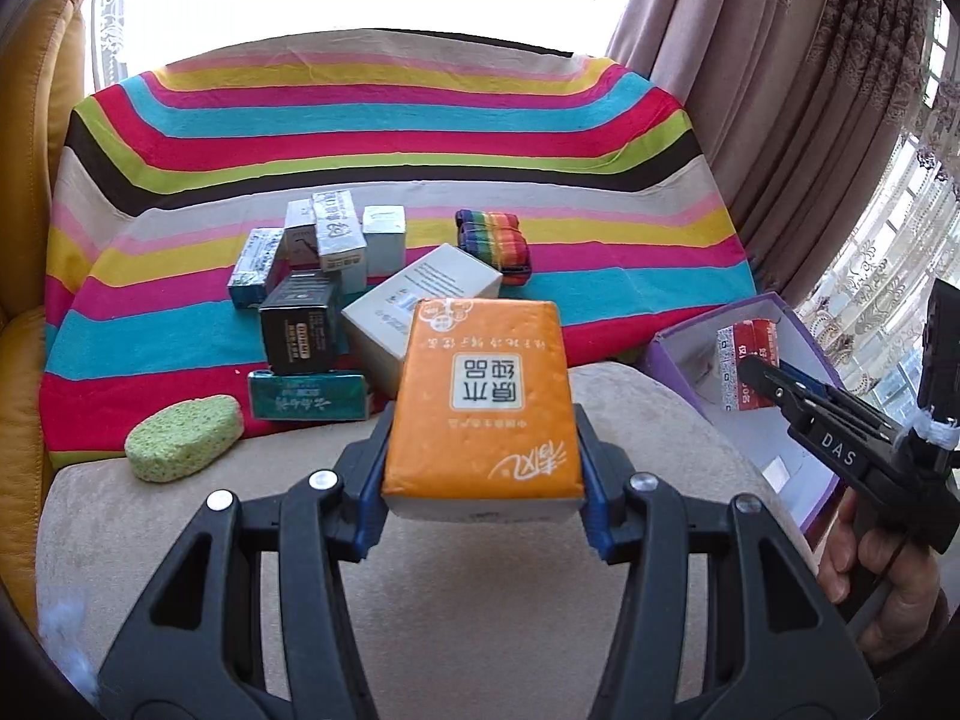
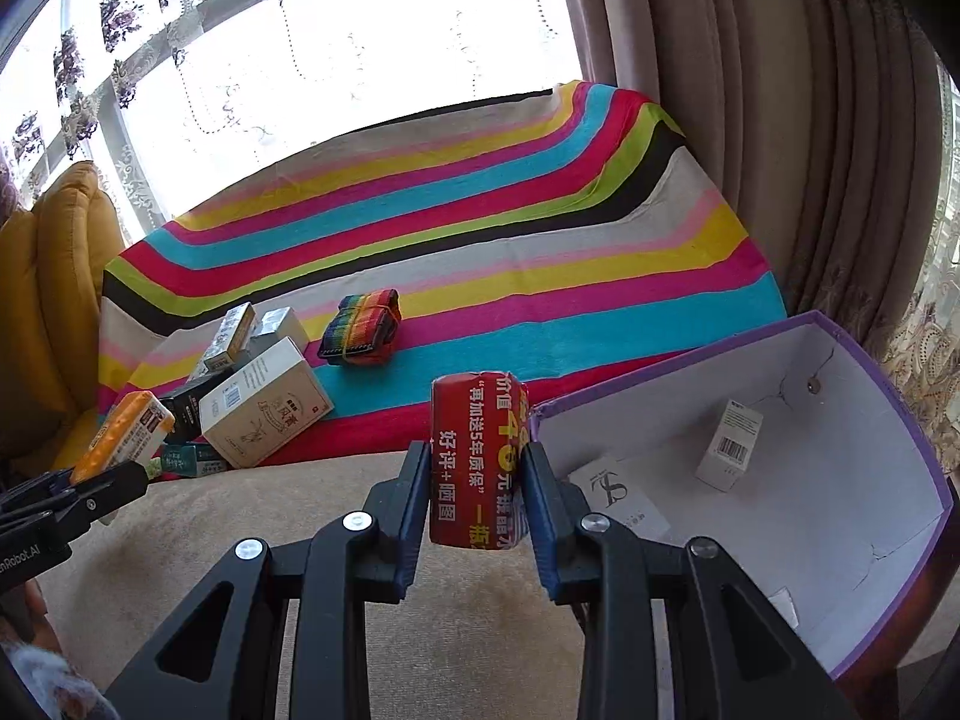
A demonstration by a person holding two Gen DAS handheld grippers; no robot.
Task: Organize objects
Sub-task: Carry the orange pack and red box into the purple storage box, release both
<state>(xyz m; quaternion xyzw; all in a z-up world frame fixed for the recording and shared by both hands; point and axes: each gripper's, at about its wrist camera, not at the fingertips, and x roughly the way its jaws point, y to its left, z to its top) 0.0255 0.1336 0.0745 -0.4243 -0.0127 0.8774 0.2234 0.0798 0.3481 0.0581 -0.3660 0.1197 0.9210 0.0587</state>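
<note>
Here your left gripper (image 1: 483,414) is clamped on the orange pack (image 1: 483,402), held above the beige cushion (image 1: 480,600). Your right gripper (image 2: 477,480) is clenched on the red box (image 2: 477,462), at the near left corner of the purple bin (image 2: 888,402), just outside its rim. Inside the bin a white box (image 2: 729,444) stands and a flat card (image 2: 618,495) lies. Beyond, on the striped cloth (image 1: 600,138), boxes (image 1: 336,276) cluster beside a rainbow bundle (image 1: 495,243); a green sponge (image 1: 183,438) sits at the cloth's near edge.
</note>
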